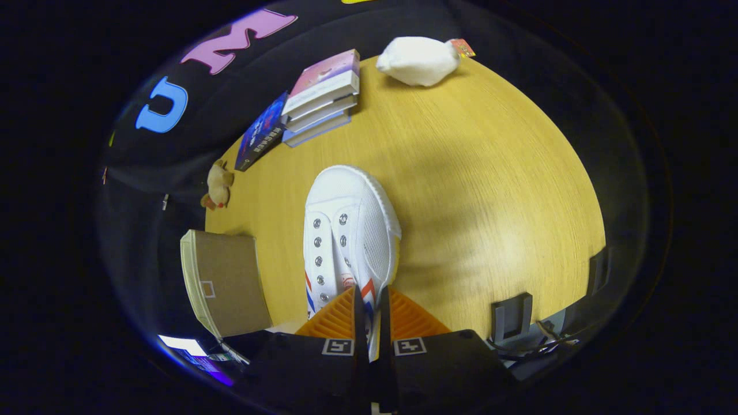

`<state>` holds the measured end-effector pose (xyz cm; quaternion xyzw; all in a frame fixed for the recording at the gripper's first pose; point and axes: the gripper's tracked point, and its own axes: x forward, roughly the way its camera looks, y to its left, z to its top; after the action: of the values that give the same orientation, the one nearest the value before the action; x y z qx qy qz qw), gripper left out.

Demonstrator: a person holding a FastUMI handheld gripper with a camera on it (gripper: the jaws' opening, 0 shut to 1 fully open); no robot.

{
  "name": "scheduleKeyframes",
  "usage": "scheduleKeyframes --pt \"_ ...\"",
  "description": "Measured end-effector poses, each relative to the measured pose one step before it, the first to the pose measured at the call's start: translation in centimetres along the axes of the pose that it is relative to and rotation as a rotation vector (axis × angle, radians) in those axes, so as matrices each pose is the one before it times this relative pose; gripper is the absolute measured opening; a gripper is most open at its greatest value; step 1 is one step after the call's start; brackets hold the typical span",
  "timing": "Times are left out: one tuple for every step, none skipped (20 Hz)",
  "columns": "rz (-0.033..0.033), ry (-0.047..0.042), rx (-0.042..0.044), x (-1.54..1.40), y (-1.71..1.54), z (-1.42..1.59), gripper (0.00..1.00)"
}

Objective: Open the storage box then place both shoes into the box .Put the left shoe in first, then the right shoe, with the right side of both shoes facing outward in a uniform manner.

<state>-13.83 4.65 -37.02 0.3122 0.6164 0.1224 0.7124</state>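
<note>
Shoe (350,230) sits clamped at its heel edge by the tongs (369,314) — both fingers pinching it, toe pointing straight ahead over the worktop (490,190). Cardboard box (225,282) lies left of the tongs — that's the way to swing.

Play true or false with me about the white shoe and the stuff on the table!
1. The claw is pinching the white shoe. True: both orange fingers press on its side wall.
2. The shoe has laces tied in a bow. False: the eyelets are bare.
3. A stack of books lies beyond the shoe. True.
4. The white plush toy sits on the books. False: it lies apart on the wooden table.
5. The cardboard box holds a shoe. False: its brown top looks closed.
</note>
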Motion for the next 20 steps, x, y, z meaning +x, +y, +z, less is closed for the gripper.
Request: scheduleKeyframes --pt "0.0177 -0.02041 -0.01238 -0.877 1.939 0.371 0.1" --pt "0.02758 -0.01838 -0.00879 -0.809 2.434 0.446 0.1" --pt "0.02781 -0.01384 -0.00443 -0.639 2.392 0.225 0.1" --pt "0.02935 -0.0114 -0.00444 -0.442 2.384 0.237 0.1" --pt "0.02909 -0.00905 -0.00788 -0.357 2.544 0.237 0.1" --pt "0.02624 -0.00705 -0.01274 -0.18 2.296 0.216 0.1" --pt "0.02207 -0.00279 -0.01338 0.034 2.316 0.171 0.1" --pt "0.01887 -0.00044 -0.01512 0.163 2.195 0.045 0.1" --pt "0.01586 0.00366 -0.01442 0.186 2.034 -0.041 0.1" --pt "0.01313 0.00664 -0.00984 0.417 1.837 -0.098 0.1" --pt "0.0104 0.01107 -0.00874 0.561 1.732 -0.225 0.1" --pt "0.00874 0.00968 -0.00749 0.614 1.568 -0.257 0.1" --pt "0.00831 0.01587 -0.01033 0.758 1.437 -0.435 0.1" --pt "0.00751 0.01752 -0.00771 0.898 1.426 -0.605 0.1" --pt "0.00395 0.01778 -0.00434 0.862 0.994 -0.561 0.1" --pt "0.0043 0.0193 -0.00148 0.94 1.034 -0.681 0.1" --pt "0.00474 0.01885 0.00154 0.933 1.001 -0.712 0.1" --pt "0.00435 0.02126 0.00026 0.915 0.831 -0.683 0.1" --pt "0.00072 0.0177 0.00206 0.945 0.701 -0.619 0.1" --pt "-0.00356 0.01983 -0.00034 0.951 0.418 -0.613 0.1"
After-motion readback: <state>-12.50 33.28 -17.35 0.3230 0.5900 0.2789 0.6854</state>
